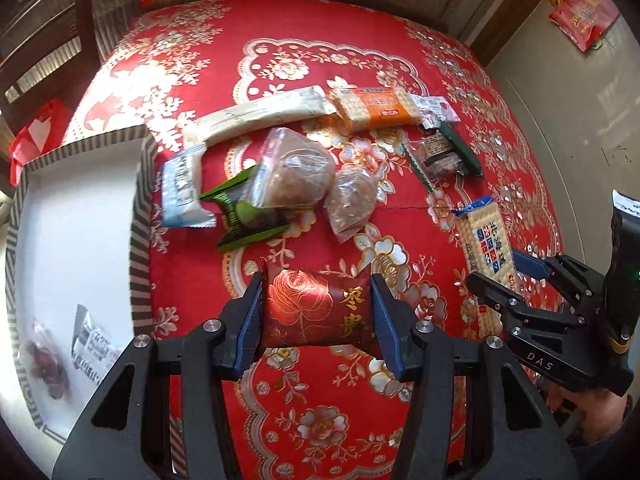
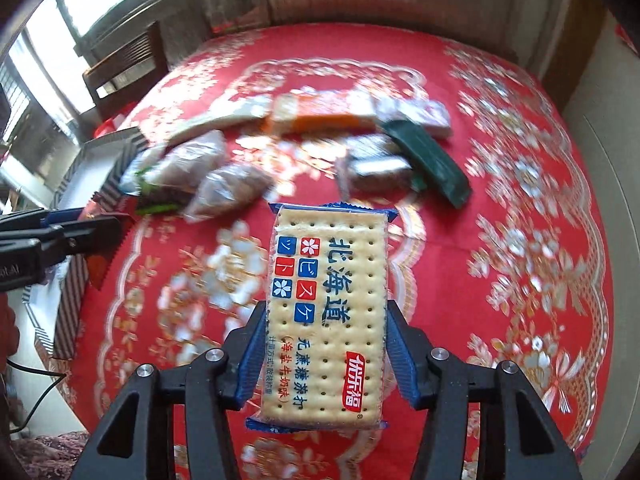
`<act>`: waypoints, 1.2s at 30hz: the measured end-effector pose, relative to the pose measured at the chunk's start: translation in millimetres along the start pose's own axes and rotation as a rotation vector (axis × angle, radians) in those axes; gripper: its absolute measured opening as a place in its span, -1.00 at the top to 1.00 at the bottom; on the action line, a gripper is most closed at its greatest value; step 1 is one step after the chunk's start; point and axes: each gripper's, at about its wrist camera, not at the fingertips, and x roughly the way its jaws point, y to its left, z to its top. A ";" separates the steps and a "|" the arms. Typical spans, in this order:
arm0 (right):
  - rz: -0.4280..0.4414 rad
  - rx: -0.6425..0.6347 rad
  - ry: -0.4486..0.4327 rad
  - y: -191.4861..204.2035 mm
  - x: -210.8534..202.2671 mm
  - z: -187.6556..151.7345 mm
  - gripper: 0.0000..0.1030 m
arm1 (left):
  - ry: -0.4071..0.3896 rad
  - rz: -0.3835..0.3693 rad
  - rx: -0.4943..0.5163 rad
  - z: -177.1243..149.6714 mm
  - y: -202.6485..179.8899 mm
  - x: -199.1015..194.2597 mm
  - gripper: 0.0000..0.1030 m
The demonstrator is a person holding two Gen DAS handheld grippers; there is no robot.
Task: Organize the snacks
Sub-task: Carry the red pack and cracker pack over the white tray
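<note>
A red foil snack packet (image 1: 316,312) printed with a gold rose sits crosswise between the fingers of the left tool (image 1: 317,316), its long axis running from pad to pad and its crimped ends at the pads. The tool is closed on it, and the packet appears lifted just above the tabletop (image 1: 500,92), which is covered in a red and gold floral cloth. It looks light and puffy, a soft pillow of foil that is likely slippery — a grip across the plump middle should hold better than one on the thin crimped ends.

The right tool (image 2: 326,344) is closed on a cracker pack (image 2: 326,308), a flat, stiff rectangle in clear wrap with blue ends. Its long axis points straight away from the tool, and the fingers press its two long edges near the closer end. The crackers are probably brittle, so a light squeeze on the edges seems wise.

To the left stands a white box (image 1: 140,216) with striped walls, already holding a few small snacks. Beyond the held packets, more snacks lie loose on the cloth — two clear bags of brown pieces (image 1: 300,172), a green wrapper (image 1: 244,212), a long pale pack (image 1: 260,116) and an orange pack (image 1: 376,110).
</note>
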 end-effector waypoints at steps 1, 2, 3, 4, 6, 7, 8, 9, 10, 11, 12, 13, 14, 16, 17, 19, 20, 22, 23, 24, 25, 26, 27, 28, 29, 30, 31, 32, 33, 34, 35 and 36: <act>0.007 -0.011 0.000 6.4 -0.2 5.8 -0.04 | -0.002 0.003 -0.007 -1.8 2.9 -2.1 0.03; 0.011 -0.022 -0.001 11.0 -0.1 7.9 -0.04 | -0.005 0.006 -0.014 -4.0 6.2 -4.5 0.03; 0.013 -0.034 -0.001 16.5 0.0 9.4 -0.04 | -0.009 0.009 -0.022 -6.2 9.6 -6.8 0.03; 0.018 -0.047 0.000 21.7 0.1 11.9 -0.04 | -0.012 0.013 -0.028 -8.0 12.5 -8.7 0.03; 0.030 -0.068 0.000 32.6 -0.7 14.6 -0.04 | -0.016 0.020 -0.043 -12.1 19.9 -13.1 0.03; 0.035 -0.080 -0.001 38.7 -0.9 16.6 -0.04 | -0.019 0.024 -0.051 -14.0 23.6 -15.3 0.03; 0.039 -0.090 -0.002 43.2 -0.2 18.7 -0.04 | -0.023 0.029 -0.059 -16.0 27.8 -17.6 0.03; 0.045 -0.102 -0.001 48.6 0.4 20.5 -0.04 | -0.025 0.035 -0.068 -18.1 32.2 -19.8 0.03; 0.053 -0.114 0.001 54.2 1.6 22.7 -0.04 | -0.028 0.040 -0.078 -20.0 36.6 -21.9 0.03; 0.059 -0.126 0.002 59.9 2.7 24.9 -0.04 | -0.030 0.043 -0.086 -21.2 40.6 -23.8 0.03; 0.065 -0.139 0.003 66.0 3.8 27.1 -0.04 | -0.032 0.048 -0.096 -23.2 45.1 -26.1 0.03; 0.071 -0.151 0.005 70.8 5.1 28.8 -0.04 | -0.035 0.054 -0.105 -24.9 49.7 -28.3 0.03; 0.077 -0.162 0.006 76.8 5.8 30.4 -0.04 | -0.037 0.060 -0.117 -26.6 54.9 -30.6 0.03; 0.092 -0.189 0.011 88.8 8.9 34.1 -0.04 | -0.042 0.069 -0.141 -30.0 65.3 -35.1 0.03; 0.097 -0.201 0.013 94.5 10.1 35.7 -0.04 | -0.045 0.074 -0.153 -31.6 70.3 -37.1 0.03; 0.110 -0.224 0.016 105.8 12.5 39.3 -0.04 | -0.050 0.084 -0.175 -35.0 80.0 -41.3 0.03; 0.116 -0.234 0.017 110.7 13.5 41.0 -0.04 | -0.052 0.089 -0.186 -36.4 85.0 -43.2 0.03; 0.124 -0.258 0.021 121.2 15.2 44.5 -0.04 | -0.055 0.097 -0.206 -39.0 94.0 -46.1 0.03; 0.129 -0.269 0.023 125.5 16.2 46.3 -0.04 | -0.058 0.101 -0.216 -40.3 98.3 -47.5 0.03; 0.134 -0.281 0.024 130.7 16.7 47.9 -0.04 | -0.059 0.107 -0.225 -41.7 102.4 -48.6 0.03; 0.136 -0.291 0.024 135.6 17.0 49.3 -0.04 | -0.061 0.112 -0.233 -43.0 106.2 -49.7 0.03; 0.140 -0.300 0.024 140.8 17.2 50.7 -0.04 | -0.062 0.116 -0.242 -44.2 110.2 -50.8 0.03; 0.144 -0.309 0.024 145.3 17.4 52.1 -0.04 | -0.064 0.120 -0.250 -45.7 114.3 -52.2 0.03; 0.148 -0.317 0.023 150.0 17.8 53.9 -0.04 | -0.065 0.123 -0.256 -47.2 117.6 -53.5 0.03; 0.151 -0.324 0.023 154.0 17.9 55.1 -0.04 | -0.067 0.126 -0.264 -48.4 121.0 -54.6 0.03; 0.154 -0.334 0.025 159.0 18.7 56.6 -0.04 | -0.068 0.130 -0.271 -49.3 124.1 -55.2 0.03; 0.157 -0.342 0.027 162.8 19.5 57.7 -0.04 | -0.070 0.135 -0.278 -50.3 127.4 -56.0 0.03; 0.160 -0.349 0.029 166.8 20.7 59.3 -0.04 | -0.070 0.139 -0.286 -51.5 131.1 -56.7 0.03; 0.163 -0.358 0.030 171.1 21.4 60.5 -0.04 | -0.071 0.142 -0.295 -52.6 135.2 -57.5 0.03; 0.167 -0.366 0.032 175.7 22.6 62.0 -0.04 | -0.072 0.147 -0.304 -53.8 139.6 -58.1 0.03; 0.171 -0.375 0.034 180.4 23.9 63.4 -0.04 | -0.071 0.150 -0.312 -54.6 142.7 -58.3 0.03; 0.173 -0.384 0.036 185.2 24.8 64.8 -0.04 | -0.070 0.154 -0.320 -55.5 146.6 -58.3 0.03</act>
